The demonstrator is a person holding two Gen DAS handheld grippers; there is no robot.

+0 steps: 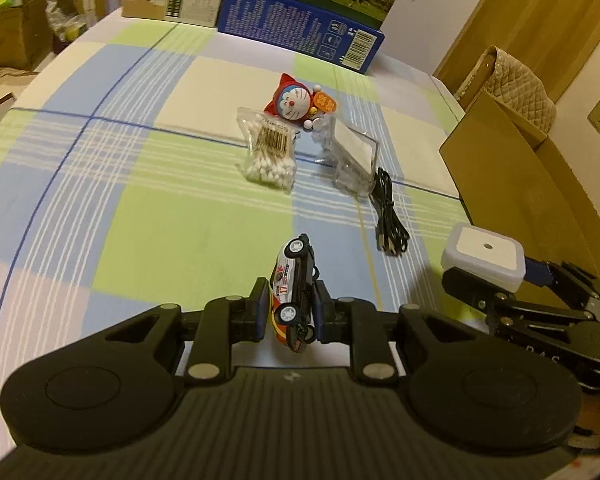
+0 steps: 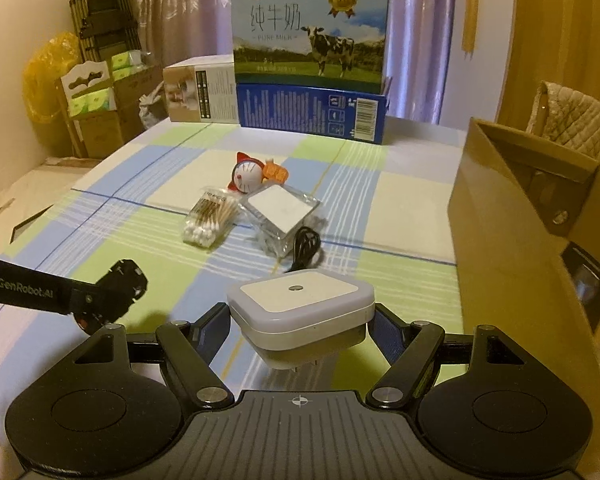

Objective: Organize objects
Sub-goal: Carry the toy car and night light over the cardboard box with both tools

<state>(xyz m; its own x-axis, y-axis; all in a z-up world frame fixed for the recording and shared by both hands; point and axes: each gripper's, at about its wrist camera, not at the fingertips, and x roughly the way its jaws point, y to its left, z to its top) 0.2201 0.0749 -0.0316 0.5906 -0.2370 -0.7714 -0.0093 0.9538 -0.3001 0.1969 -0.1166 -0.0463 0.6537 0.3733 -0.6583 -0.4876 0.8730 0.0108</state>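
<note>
My left gripper [image 1: 291,304] is shut on a small white toy race car [image 1: 294,288], held on its side above the checked cloth. My right gripper [image 2: 302,320] is shut on a white square night light [image 2: 300,304], also seen at the right of the left wrist view as the night light [image 1: 484,256]. Ahead on the cloth lie a bag of cotton swabs [image 1: 270,152], a cat figurine in a red hood [image 1: 294,100], a clear plastic case [image 1: 352,156] and a coiled black cable [image 1: 388,212]. The left gripper [image 2: 116,288] shows at the left of the right wrist view.
An open cardboard box [image 2: 540,208] stands at the right edge of the table. A blue carton [image 2: 312,112] with a milk box [image 2: 310,32] on top and a smaller box [image 2: 202,92] line the far edge. Cartons and a yellow bag [image 2: 48,76] sit on the floor to the left.
</note>
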